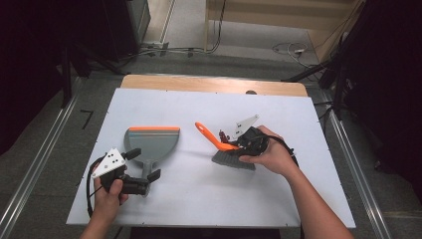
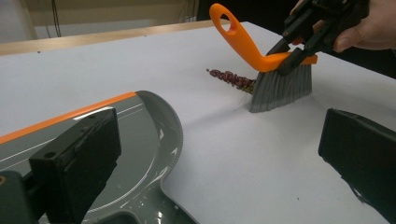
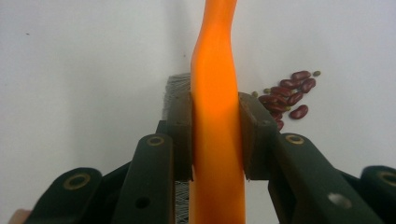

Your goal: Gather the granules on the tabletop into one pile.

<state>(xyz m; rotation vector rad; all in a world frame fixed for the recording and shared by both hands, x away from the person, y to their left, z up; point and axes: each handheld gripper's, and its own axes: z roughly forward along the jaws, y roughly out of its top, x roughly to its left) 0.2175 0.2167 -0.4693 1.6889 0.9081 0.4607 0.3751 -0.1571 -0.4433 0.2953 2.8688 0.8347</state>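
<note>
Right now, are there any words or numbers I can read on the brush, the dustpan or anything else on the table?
None: there are no words, numbers or labels to read.
The brush, the dustpan and the white table are plain.
The grey plate on the left tongs has little holes, no writing.

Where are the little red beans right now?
In the high view the beans lie in a small pile right of the table's middle, just left of the brush, with the dustpan farther left.
</note>
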